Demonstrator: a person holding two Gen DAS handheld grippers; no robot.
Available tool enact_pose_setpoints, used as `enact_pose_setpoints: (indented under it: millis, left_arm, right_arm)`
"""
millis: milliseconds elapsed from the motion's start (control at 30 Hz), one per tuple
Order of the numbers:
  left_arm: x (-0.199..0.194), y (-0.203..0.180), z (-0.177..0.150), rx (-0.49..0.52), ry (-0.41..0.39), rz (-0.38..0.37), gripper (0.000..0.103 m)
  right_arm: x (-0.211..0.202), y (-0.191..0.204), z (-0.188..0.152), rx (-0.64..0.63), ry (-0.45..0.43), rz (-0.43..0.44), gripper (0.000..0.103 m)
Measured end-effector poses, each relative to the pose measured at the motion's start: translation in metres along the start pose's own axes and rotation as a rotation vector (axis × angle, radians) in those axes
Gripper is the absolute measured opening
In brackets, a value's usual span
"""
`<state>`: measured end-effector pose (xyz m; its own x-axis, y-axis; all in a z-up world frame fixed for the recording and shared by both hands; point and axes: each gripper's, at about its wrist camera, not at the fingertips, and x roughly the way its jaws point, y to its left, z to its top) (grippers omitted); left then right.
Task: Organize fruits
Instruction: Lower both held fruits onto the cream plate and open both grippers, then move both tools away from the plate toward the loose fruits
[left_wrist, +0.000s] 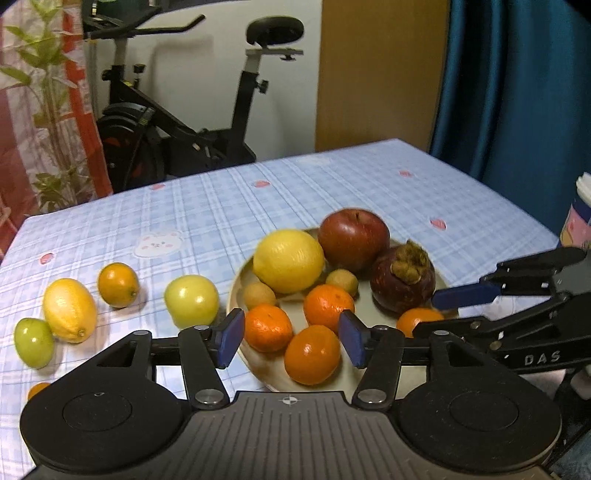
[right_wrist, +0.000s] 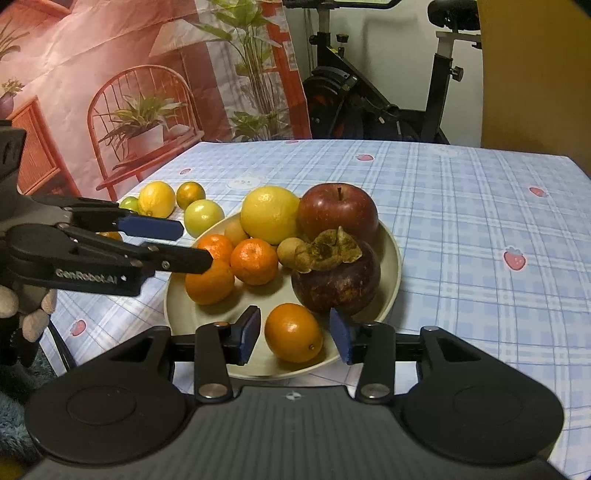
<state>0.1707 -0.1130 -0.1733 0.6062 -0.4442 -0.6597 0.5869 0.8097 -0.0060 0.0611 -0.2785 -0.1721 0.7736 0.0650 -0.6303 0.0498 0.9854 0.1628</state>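
A beige plate holds a big yellow citrus, a red apple, a mangosteen, two longans and several mandarins. My left gripper hangs open over the plate's near left; two mandarins lie between its pads without being pressed. My right gripper is open around a small orange resting in the plate, with a gap on each side. On the cloth left of the plate lie a pale green fruit, a small orange, a lemon and a green fruit.
The table carries a blue checked cloth. A printed paper cup stands at its right edge. An exercise bike and a blue curtain are behind the table. Another orange peeks out at the near left.
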Motion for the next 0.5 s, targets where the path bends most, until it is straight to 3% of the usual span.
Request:
enact_pose_setpoints:
  millis: [133,500]
  left_arm:
    - [-0.009,0.005,-0.002,-0.056,-0.02,0.02,0.069]
    - [-0.028,0.018,-0.007,-0.136,-0.056,0.095,0.071]
  right_arm:
    - [-0.001,0.003,0.002,-0.009,-0.001,-0.004,0.045]
    - [-0.006,0.013,0.006,-0.038,-0.018,-0.013,0.046]
